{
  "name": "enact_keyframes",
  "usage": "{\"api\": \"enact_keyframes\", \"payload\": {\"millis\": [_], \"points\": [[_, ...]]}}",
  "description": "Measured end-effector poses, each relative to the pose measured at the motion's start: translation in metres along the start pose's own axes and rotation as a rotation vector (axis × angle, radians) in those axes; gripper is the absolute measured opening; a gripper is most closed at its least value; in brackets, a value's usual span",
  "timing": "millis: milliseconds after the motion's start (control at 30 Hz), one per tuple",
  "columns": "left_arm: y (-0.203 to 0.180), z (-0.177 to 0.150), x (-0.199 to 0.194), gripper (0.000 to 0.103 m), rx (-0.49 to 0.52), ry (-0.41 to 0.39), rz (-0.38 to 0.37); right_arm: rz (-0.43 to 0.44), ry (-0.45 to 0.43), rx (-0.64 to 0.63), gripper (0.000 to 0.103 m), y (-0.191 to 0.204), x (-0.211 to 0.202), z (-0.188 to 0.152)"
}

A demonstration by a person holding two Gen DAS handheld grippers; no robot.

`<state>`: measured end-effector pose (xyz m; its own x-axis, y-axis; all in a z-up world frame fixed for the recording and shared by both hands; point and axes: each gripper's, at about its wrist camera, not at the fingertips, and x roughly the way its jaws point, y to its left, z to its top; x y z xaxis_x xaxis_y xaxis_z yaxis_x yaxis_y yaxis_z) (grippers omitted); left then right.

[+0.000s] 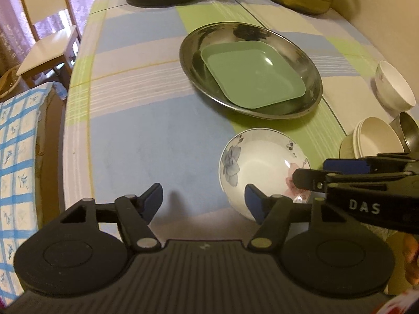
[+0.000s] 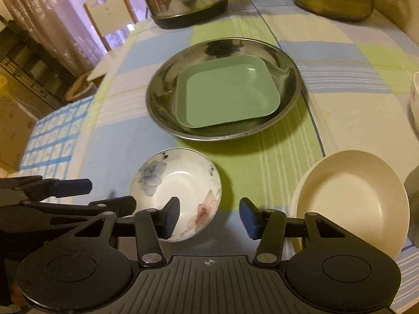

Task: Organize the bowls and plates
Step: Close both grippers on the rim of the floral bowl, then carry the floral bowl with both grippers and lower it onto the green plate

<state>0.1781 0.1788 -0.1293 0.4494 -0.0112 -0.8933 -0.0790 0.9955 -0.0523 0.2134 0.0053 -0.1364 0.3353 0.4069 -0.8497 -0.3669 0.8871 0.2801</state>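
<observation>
On the bench (image 1: 125, 136), near its front edge, a small flowered bowl (image 1: 262, 167) sits upright between the two pairs of tongs, and the step in hand looks like the approach to picking it up. Both pairs stand open with nothing gripped. The left tongs (image 1: 203, 205) hover just left of the bowl, their right pad at its near-left rim and their left pad over bare cloth. The right tongs (image 2: 209, 218) come from the other side: their left pad hangs over the bowl's near-right rim, the right pad just beyond it, so the wall lies roughly in their gap. Whether any pad touches the china I cannot tell. Farther back, a steel pan (image 2: 162, 96) holds a green plate (image 2: 227, 94), and to the right a stack of cream plates (image 2: 351, 198) stands well apart from the pan. Next, I judge, one pair must straddle the rim and close on it, then carry the bowl to its place, perhaps with the white bowl (image 1: 392, 89) far right.
</observation>
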Motion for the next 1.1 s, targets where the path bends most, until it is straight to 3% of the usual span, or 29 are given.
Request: {"api": "enact_keyframes", "payload": {"millis": [300,533,700,1100], "points": [[0.004,0.008,0.017,0.043,0.015,0.0,-0.048,-0.034,0.021,0.009,0.026,0.004,0.019,0.001],[0.004,0.01,0.023,0.03,0.012,0.005,-0.083,-0.021,0.014,0.035,0.018,0.002,0.022,0.001],[0.0,0.01,0.024,0.012,0.013,0.006,-0.124,-0.008,0.01,0.058,0.014,-0.001,0.021,0.001],[-0.004,0.005,0.018,0.011,0.028,0.002,-0.109,0.01,0.015,0.059,0.011,-0.002,0.015,0.002]]}}
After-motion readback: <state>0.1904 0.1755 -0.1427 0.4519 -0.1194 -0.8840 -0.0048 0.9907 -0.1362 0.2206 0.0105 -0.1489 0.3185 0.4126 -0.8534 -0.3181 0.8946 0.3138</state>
